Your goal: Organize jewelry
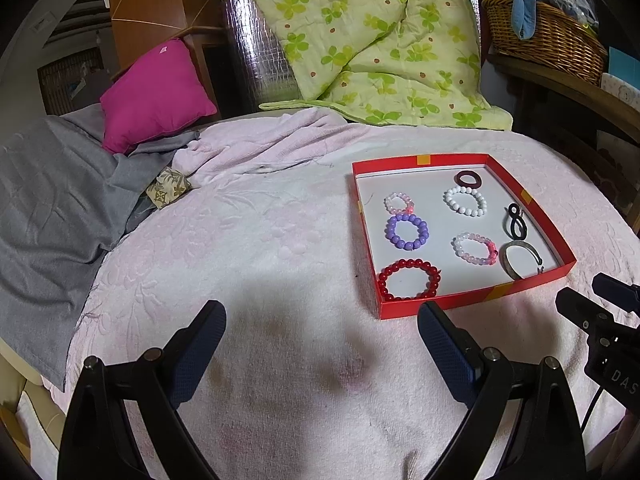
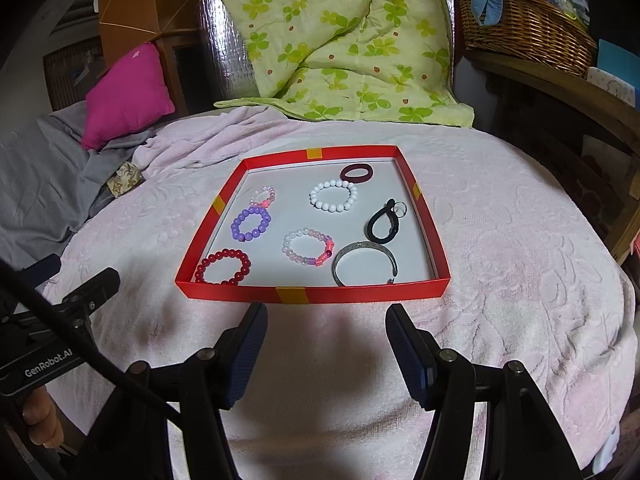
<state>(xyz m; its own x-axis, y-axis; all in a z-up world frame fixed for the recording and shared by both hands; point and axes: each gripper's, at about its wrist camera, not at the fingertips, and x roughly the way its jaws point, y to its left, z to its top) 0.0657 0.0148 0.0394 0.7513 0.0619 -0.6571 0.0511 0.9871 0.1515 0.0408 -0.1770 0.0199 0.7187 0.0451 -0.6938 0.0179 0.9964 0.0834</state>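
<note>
Seemingly near its end, the sorting stood thus

Red tray, shallow, white floor, set on the pink bedspread: all jewellery in sight lay inside it, none on the cloth around

Left column, far to near: small pink-and-white beaded bracelet touching the purple beaded bracelet, then the red beaded bracelet in the near left corner

Middle: white beaded bracelet toward the back; pale pink beaded bracelet nearer

Right side: dark maroon ring at the back, black clasp with a small metal ring, silver open bangle at the near wall

Left gripper: fingers wide apart, nothing between them, hovering over bare cloth to the left of the tray

Right gripper: fingers apart, empty, just short of the tray's near wall

Judgement: gathering looked done; pieces lay mostly apart from each other, roughly in columns. Left, at most, separating the two touching bracelets or tidying the spacing; no lid or further container showed
</note>
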